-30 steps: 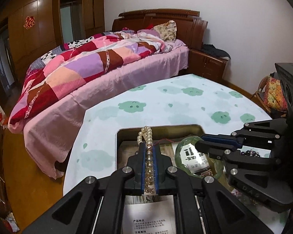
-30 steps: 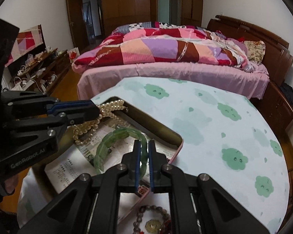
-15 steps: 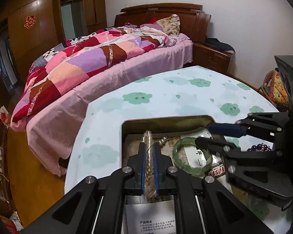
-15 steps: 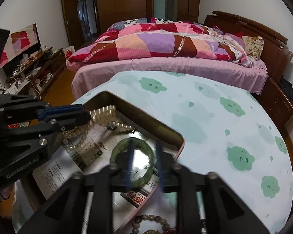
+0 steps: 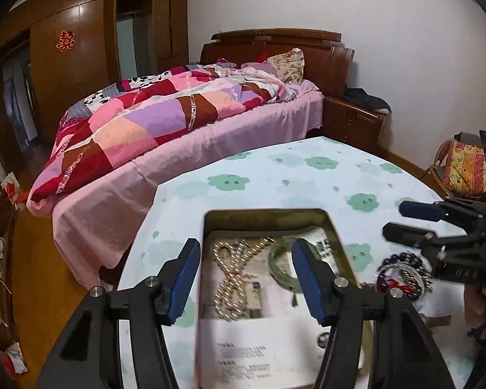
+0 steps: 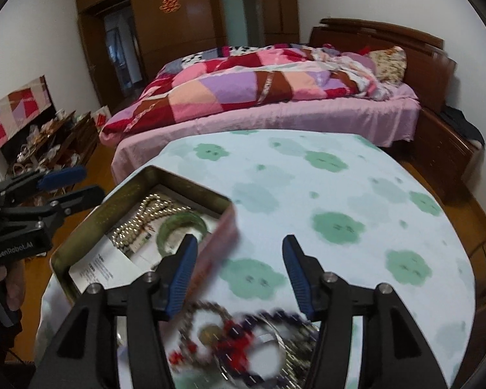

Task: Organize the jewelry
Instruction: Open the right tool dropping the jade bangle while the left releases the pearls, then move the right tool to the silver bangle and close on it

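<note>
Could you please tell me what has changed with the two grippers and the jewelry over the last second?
The left gripper let go of the pearl necklace, which now lies in the tin. The right gripper released the green bangle and moved over the bracelet pile. The tin stayed put.

Green bangle [image 5: 283,264], cream pearl necklace [image 5: 231,275], green-cloud tablecloth [image 5: 307,178].

Both wrist views close above table [image 5: 275,175], facing bed [image 6: 275,103]; tin [image 5: 265,215] shared.
</note>
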Tool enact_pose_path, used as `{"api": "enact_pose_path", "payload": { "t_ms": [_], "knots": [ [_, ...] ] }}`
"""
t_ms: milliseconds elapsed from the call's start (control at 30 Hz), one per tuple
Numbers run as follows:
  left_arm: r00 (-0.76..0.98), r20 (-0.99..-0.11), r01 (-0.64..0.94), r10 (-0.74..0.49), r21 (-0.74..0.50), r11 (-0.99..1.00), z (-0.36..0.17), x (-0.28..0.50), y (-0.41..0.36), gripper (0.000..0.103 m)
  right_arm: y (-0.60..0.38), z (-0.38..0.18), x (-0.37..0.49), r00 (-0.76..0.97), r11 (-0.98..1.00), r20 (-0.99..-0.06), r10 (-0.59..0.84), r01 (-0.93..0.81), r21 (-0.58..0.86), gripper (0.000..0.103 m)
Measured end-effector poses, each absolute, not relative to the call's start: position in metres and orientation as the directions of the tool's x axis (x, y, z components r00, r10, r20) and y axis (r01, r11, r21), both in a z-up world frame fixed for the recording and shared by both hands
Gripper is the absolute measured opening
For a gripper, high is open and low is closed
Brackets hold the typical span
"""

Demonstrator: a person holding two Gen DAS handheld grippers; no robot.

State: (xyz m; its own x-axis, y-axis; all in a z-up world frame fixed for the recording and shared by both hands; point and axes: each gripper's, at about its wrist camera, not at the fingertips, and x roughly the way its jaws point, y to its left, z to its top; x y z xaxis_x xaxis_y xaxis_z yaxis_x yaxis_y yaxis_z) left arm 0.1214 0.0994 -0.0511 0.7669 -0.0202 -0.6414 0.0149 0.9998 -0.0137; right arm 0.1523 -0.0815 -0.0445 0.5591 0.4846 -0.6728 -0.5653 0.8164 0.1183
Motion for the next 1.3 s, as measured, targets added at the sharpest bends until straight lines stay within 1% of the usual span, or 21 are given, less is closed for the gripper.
{"api": "enact_pose_path", "payload": {
  "t_ms": [300,467,533,767,867,933,1000,1300],
  "knots": [
    [0.783,-0.622,0.011,-0.004,0.008,1.000,-0.060,0.077,0.057,0.059,-0.141,-0.058,0.131,0.586,0.865,-0.673,0.451,-0.472,0.168,0.059],
    [0.765,-0.644,0.021,0.020,0.055,0.998,-0.075,0.070,0.040,0.059,-0.143,-0.077,0.121,0.556,0.861,-0.701,0.446,-0.480,0.167,0.059],
    [0.760,-0.649,0.022,0.025,0.063,0.998,-0.078,0.073,0.037,0.059,-0.140,-0.084,0.119,0.549,0.857,-0.708,0.445,-0.491,0.158,0.052],
    [0.754,-0.656,0.016,0.024,0.055,0.998,-0.083,0.074,0.037,0.059,-0.128,-0.094,0.125,0.552,0.857,-0.723,0.415,-0.505,0.106,0.040],
    [0.753,-0.657,0.014,0.023,0.051,0.999,-0.084,0.072,0.037,0.059,-0.122,-0.096,0.124,0.565,0.856,-0.728,0.387,-0.514,0.056,0.035],
    [0.754,-0.656,0.014,0.022,0.050,0.999,-0.083,0.071,0.037,0.059,-0.118,-0.096,0.123,0.576,0.856,-0.734,0.361,-0.516,0.016,0.027],
    [0.755,-0.655,0.012,0.023,0.050,0.999,-0.083,0.070,0.038,0.059,-0.115,-0.097,0.122,0.581,0.853,-0.739,0.341,-0.522,-0.016,0.024],
    [0.751,-0.660,0.001,0.027,0.042,0.999,-0.084,0.072,0.040,0.060,-0.112,-0.099,0.113,0.567,0.837,-0.753,0.335,-0.546,-0.038,0.023]
  ]
}}
